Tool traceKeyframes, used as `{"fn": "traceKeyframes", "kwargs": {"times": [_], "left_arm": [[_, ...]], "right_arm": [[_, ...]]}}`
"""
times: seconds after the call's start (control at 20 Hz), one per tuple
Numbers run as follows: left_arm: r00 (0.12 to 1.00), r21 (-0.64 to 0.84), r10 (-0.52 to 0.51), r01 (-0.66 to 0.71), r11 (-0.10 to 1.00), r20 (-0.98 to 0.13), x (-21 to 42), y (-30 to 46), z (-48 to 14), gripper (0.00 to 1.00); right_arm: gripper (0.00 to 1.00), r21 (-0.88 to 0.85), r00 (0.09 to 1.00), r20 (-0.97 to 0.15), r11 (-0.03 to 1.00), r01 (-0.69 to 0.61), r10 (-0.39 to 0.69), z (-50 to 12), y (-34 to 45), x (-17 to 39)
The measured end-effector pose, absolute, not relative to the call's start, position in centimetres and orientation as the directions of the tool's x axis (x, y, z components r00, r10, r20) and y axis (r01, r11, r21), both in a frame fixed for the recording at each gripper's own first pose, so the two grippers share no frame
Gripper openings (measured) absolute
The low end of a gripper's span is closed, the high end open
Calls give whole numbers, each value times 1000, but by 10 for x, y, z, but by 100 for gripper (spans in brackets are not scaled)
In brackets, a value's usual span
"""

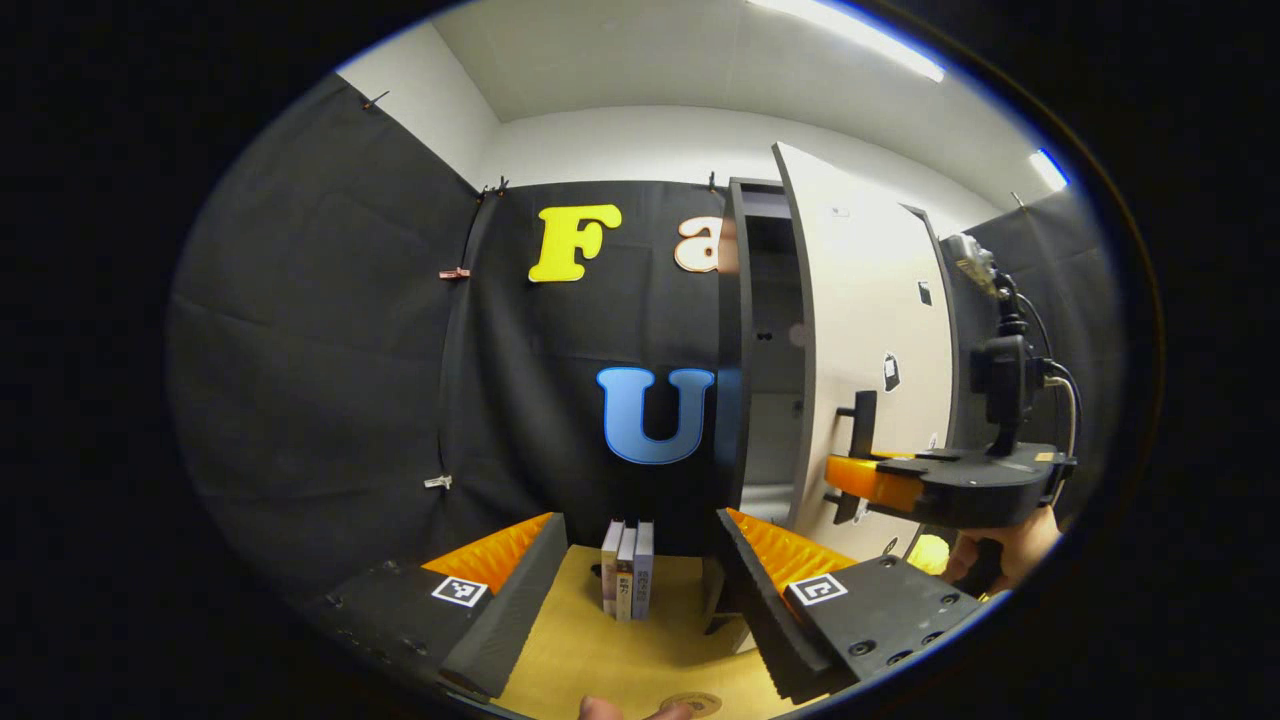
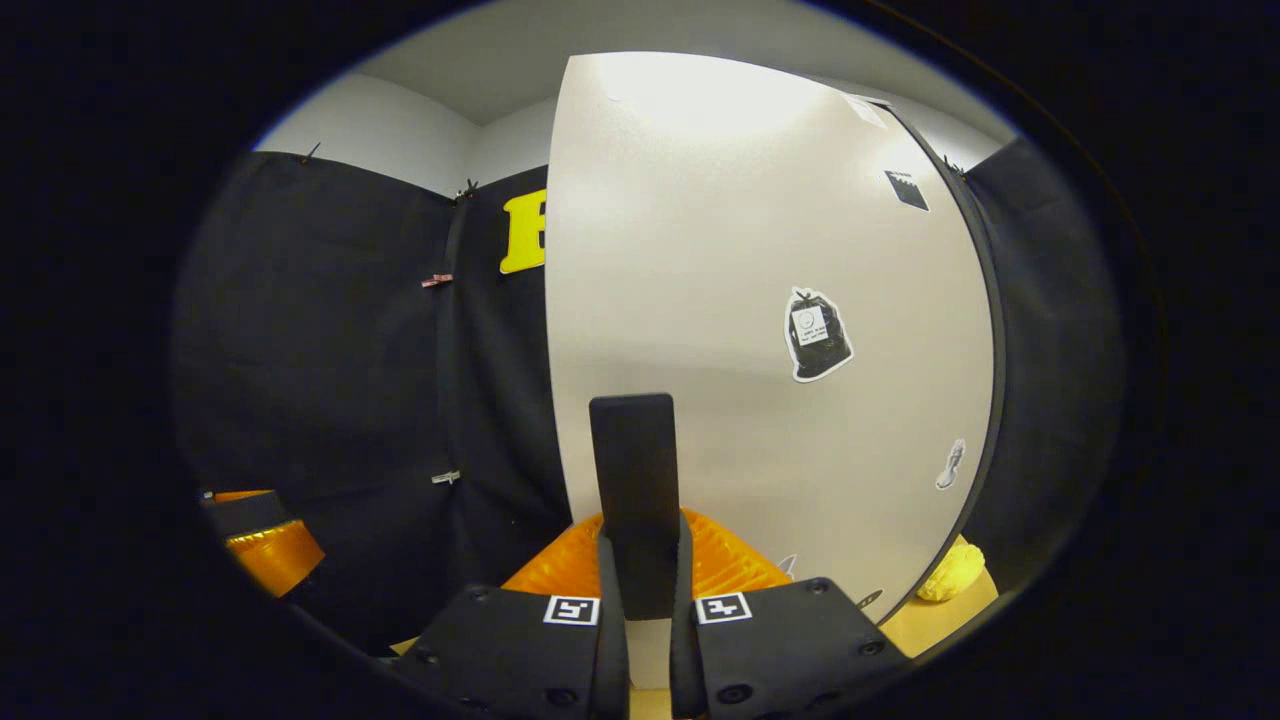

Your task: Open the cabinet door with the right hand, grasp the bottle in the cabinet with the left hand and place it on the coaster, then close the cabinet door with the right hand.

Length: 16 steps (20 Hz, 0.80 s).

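Observation:
The cabinet's white door [image 1: 865, 320] stands partly open, showing a dark strip of the inside [image 1: 775, 340]; I cannot make out a bottle there. My right gripper [image 1: 850, 476] is shut on the door's black upright handle [image 1: 862, 420]. In the right gripper view the handle [image 2: 633, 470] rises between the closed fingers of the right gripper [image 2: 640, 565], in front of the door [image 2: 720, 280]. My left gripper [image 1: 640, 525] is open and holds nothing, low over the table left of the cabinet. A round coaster [image 1: 690, 704] lies at the bottom edge.
Three books [image 1: 627, 570] stand upright on the yellow-brown table [image 1: 590, 650] straight ahead of the left gripper. A yellow lump [image 2: 950, 575] lies on the table by the door's lower right corner. The left gripper [image 2: 265, 545] shows at the far left of the right gripper view.

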State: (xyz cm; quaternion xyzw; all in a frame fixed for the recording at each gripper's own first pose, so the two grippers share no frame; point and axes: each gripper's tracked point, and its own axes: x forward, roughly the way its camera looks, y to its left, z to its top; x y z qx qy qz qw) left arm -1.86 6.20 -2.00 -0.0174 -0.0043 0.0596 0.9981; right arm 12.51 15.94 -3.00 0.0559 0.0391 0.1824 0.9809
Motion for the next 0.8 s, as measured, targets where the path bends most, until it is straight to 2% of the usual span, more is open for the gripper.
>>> {"fn": "traceKeyframes", "kwargs": {"times": [0.45,0.8], "left_arm": [[998,-33,65,-65,997,20,-23,23,-16,94],[999,-63,17,-16,998,27,-16,-9,-13,94]], "right_arm": [[20,110,928,-59,927,-359,367,-25,94,64],[19,33,972,-61,974,-224,226,-21,21,33]]}}
